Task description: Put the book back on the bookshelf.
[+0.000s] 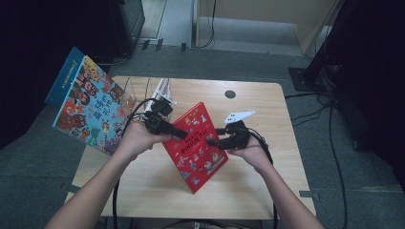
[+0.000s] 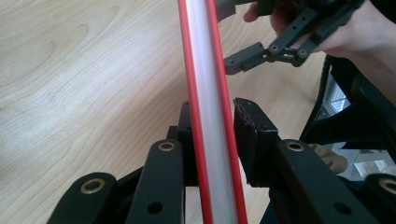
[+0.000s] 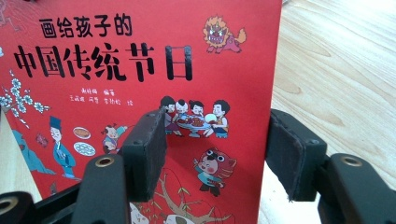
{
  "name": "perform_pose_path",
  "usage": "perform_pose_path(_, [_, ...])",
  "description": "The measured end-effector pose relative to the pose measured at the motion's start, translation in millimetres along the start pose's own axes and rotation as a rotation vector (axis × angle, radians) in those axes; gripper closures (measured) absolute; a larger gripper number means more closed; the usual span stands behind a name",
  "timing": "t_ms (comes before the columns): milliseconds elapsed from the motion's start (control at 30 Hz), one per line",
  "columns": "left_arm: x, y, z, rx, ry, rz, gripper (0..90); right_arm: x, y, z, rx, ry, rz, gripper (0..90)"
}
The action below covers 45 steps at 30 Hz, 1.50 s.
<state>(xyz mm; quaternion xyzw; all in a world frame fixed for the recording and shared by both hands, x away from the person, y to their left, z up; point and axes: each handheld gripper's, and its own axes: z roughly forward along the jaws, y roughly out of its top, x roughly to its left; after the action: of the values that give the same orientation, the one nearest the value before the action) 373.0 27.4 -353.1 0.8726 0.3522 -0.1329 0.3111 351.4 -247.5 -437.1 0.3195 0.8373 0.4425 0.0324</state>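
The red book (image 1: 197, 145) is standing tilted over the middle of the wooden worktop (image 1: 258, 102), its lower corner pointing toward the near edge. Its cover is showing black Chinese title characters, a lion figure, cartoon children around a dish and a white-blossomed branch (image 3: 140, 60). Seen edge-on, its white page block is running between two thin red covers (image 2: 205, 93), closed and rising upright above the worktop.
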Motion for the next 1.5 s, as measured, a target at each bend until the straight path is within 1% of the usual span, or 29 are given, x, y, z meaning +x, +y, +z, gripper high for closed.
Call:
perform_pose_path(100, [0.3, 4.4, 1.6, 0.031, -0.005, -0.007, 72.9, 1.5, 0.4, 1.6, -0.007, 0.0, -0.016, 40.0])
perform_pose_path(200, [-1.3, 10.6, 3.1, 0.058, 0.013, 0.006, 72.6, 3.7, 1.0, 3.9, -0.014, 0.007, -0.023, 39.1])
perform_pose_path(233, [-1.4, 12.4, 3.5, 0.07, 0.009, 0.008, 73.5, 4.3, 1.2, 4.6, -0.017, 0.011, -0.028, 38.7])
perform_pose_path(300, [-0.8, 14.9, 4.0, 0.091, 0.004, -0.008, 74.4, 6.3, 1.5, 5.5, -0.021, 0.015, -0.037, 37.8])
perform_pose_path(333, [0.3, 15.7, 3.9, 0.103, -0.012, -0.029, 75.2, 6.7, 1.3, 5.6, -0.023, 0.015, -0.035, 37.6])
perform_pose_path(433, [0.4, 18.4, 0.8, 0.136, -0.028, -0.027, 77.1, 7.3, -0.1, 5.4, -0.032, 0.024, -0.036, 37.8])
perform_pose_path(467, [-0.8, 18.7, -0.5, 0.131, -0.027, -0.026, 77.8, 7.5, -0.3, 4.8, -0.028, 0.026, -0.031, 38.4])
perform_pose_path(533, [-3.0, 19.6, -3.8, 0.149, -0.026, -0.02, 78.7, 7.3, -2.1, 3.1, -0.02, 0.03, -0.027, 39.1])
perform_pose_path(600, [-3.6, 19.6, -7.9, 0.154, -0.029, -0.022, 79.9, 7.0, -7.7, 0.8, -0.028, 0.02, -0.036, 39.1])
perform_pose_path(667, [-3.5, 18.9, -12.8, 0.159, -0.03, -0.013, 80.1, 5.7, -14.2, -1.2, -0.03, 0.015, -0.03, 39.2])
perform_pose_path(733, [-3.9, 17.6, -17.4, 0.156, -0.021, -0.019, 80.1, 3.9, -20.8, -2.2, -0.021, -0.009, -0.028, 39.3])
perform_pose_path(800, [-5.3, 16.6, -23.0, 0.153, -0.008, -0.016, 80.0, 1.2, -27.6, -2.8, -0.027, -0.018, -0.017, 39.7])
perform_pose_path(867, [-4.4, 15.9, -30.9, 0.133, -0.008, -0.021, 80.0, -0.8, -32.6, -2.8, -0.018, -0.03, -0.001, 40.0])
perform_pose_path(900, [-3.6, 15.5, -35.2, 0.124, -0.005, -0.026, 80.1, -1.4, -35.2, -2.8, -0.019, -0.04, -0.009, 40.2])
perform_pose_path(933, [-2.4, 14.8, -39.7, 0.102, -0.007, -0.031, 80.1, -1.3, -37.5, -2.6, -0.015, -0.049, -0.006, 40.2])
perform_pose_path(967, [-1.4, 14.1, -43.6, 0.092, -0.004, -0.035, 80.0, -1.7, -39.5, -1.6, -0.008, -0.057, -0.001, 40.0])
perform_pose_path(1033, [0.5, 12.4, -50.7, 0.066, 0.012, -0.051, 80.1, -3.1, -42.9, 1.3, 0.023, -0.056, 0.012, 39.8])
perform_pose_path(1067, [1.2, 11.5, -53.7, 0.063, 0.021, -0.051, 80.1, -3.5, -44.2, 3.1, 0.044, -0.065, 0.019, 39.7])
perform_pose_path(1100, [2.2, 10.4, -56.9, 0.055, 0.027, -0.054, 80.1, -3.9, -45.6, 5.0, 0.055, -0.076, 0.014, 39.5])
perform_pose_path(1133, [2.9, 9.2, -59.3, 0.059, 0.033, -0.057, 80.0, -4.0, -46.9, 6.7, 0.06, -0.08, 0.013, 39.4])
perform_pose_path(1167, [3.4, 7.6, -61.8, 0.055, 0.04, -0.061, 80.0, -4.3, -48.1, 7.9, 0.059, -0.084, 0.009, 39.4])
perform_pose_path(1267, [5.1, 1.6, -69.3, 0.053, 0.044, -0.072, 80.0, -5.2, -52.2, 10.7, 0.042, -0.113, 0.003, 39.9])
perform_pose_path(1333, [7.0, -3.2, -75.4, 0.049, 0.05, -0.084, 80.0, -7.9, -54.9, 12.9, 0.039, -0.127, 0.019, 39.9])
perform_pose_path(1400, [8.0, -6.7, -80.0, 0.045, 0.057, -0.092, 79.9, -11.1, -58.2, 14.4, 0.034, -0.144, 0.024, 40.0])
perform_pose_path(1433, [8.7, -8.8, -82.7, 0.044, 0.06, -0.098, 80.0, -12.7, -59.9, 15.3, 0.036, -0.159, 0.023, 40.2])
perform_pose_path(1500, [10.4, -13.0, -88.0, 0.041, 0.068, -0.108, 80.0, -15.5, -62.9, 16.8, 0.043, -0.172, 0.036, 40.6])
